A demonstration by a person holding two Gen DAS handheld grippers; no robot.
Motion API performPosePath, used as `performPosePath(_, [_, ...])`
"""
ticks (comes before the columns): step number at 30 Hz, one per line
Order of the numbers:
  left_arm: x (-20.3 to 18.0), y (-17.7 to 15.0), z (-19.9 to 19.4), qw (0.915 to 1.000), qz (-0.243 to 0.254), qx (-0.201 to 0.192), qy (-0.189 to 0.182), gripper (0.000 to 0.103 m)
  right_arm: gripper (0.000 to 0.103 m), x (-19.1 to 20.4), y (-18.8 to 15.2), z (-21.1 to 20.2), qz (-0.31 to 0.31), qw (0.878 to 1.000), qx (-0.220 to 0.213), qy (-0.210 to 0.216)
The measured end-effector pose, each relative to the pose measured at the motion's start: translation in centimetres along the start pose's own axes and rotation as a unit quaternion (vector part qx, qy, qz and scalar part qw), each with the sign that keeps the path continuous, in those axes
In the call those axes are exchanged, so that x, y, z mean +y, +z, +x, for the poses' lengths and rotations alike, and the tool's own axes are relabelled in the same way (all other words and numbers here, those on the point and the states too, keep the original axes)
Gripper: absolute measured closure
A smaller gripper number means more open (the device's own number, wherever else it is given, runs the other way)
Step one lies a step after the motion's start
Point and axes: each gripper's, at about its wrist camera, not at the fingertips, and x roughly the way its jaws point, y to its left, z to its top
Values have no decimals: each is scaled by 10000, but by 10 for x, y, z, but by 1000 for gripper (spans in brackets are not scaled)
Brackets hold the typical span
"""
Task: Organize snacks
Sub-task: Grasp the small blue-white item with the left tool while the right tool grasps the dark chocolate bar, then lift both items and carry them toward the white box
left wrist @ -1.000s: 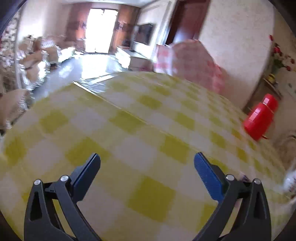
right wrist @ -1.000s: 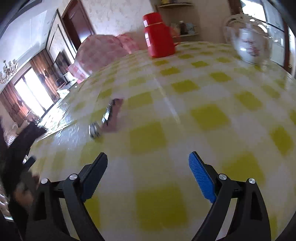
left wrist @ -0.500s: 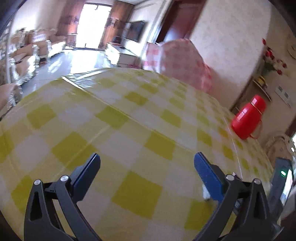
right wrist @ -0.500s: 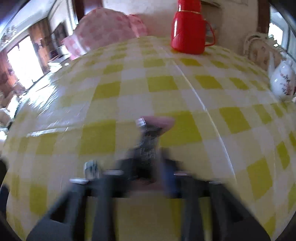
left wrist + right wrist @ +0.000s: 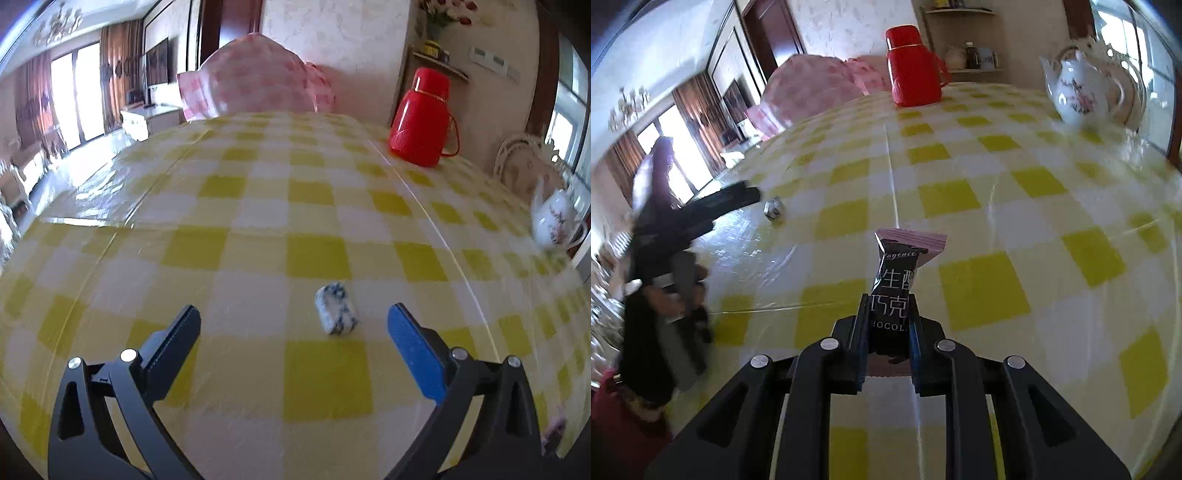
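Loads of bare checked tablecloth (image 5: 317, 258) in front of both grippers, and its far edge runs along a pink-covered chair (image 5: 258, 74). A red thermos (image 5: 912, 74) and a white floral teapot (image 5: 1078, 92) sit way back, well clear of everything. The left gripper (image 5: 293, 325) is spread wide with a small blue-and-white wrapped candy (image 5: 336, 308) lying on the cloth between its fingers, not touching either one. The right gripper (image 5: 886, 325) is clamped on a black chocolate bar wrapper (image 5: 895, 280) with a pink end, sticking out forward. It reads "HOCOL" plus Chinese characters.
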Motion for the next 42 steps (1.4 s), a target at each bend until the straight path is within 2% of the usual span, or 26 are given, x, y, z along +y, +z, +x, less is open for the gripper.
performPosePath(4, [-9,12,29,9991,-160,393,16,4,84,12,1,-6,-286,9995,-102,10])
performPosePath(6, [-17,15,43,9979,-125,639,19,30,84,13,1,-6,-326,9994,-65,41])
performPosePath(7, [-22,15,49,9972,-53,743,46,37,84,13,2,-5,-322,9995,-33,47])
performPosePath(8, [-28,14,50,9973,82,708,178,46,84,12,3,-4,-312,9995,-18,45])
performPosePath(9, [-32,13,51,9969,226,720,242,59,84,12,3,-4,-310,9995,-15,51])
performPosePath(10, [-36,11,50,9965,346,710,276,68,84,12,3,-4,-303,9995,-14,51])
performPosePath(11, [-37,9,47,9966,391,695,201,83,84,12,3,-5,-289,9996,-20,47])
performPosePath(13, [-34,7,42,9964,299,772,-202,83,84,10,3,-7,-263,9996,-62,14])
performPosePath(14, [-33,7,39,9963,281,763,-283,83,84,9,3,-7,-255,9996,-77,-16])
performPosePath(20, [-35,-7,-1,9921,246,464,-1141,83,84,-13,4,-4,114,9998,-79,-143])
performPosePath(28, [-57,-44,-58,9879,590,139,-1427,83,84,-28,6,-2,321,9987,-202,-354])
performPosePath(31, [-59,-58,-86,9860,725,-144,-1497,83,84,-26,6,-11,277,9972,-486,-505])
performPosePath(36, [-50,-78,-111,9832,692,-287,-1667,83,84,-16,-1,-32,203,9939,-865,-660])
performPosePath(42, [-32,-97,-151,9790,619,-745,-1795,83,84,2,-26,-86,233,9881,-1460,-436])
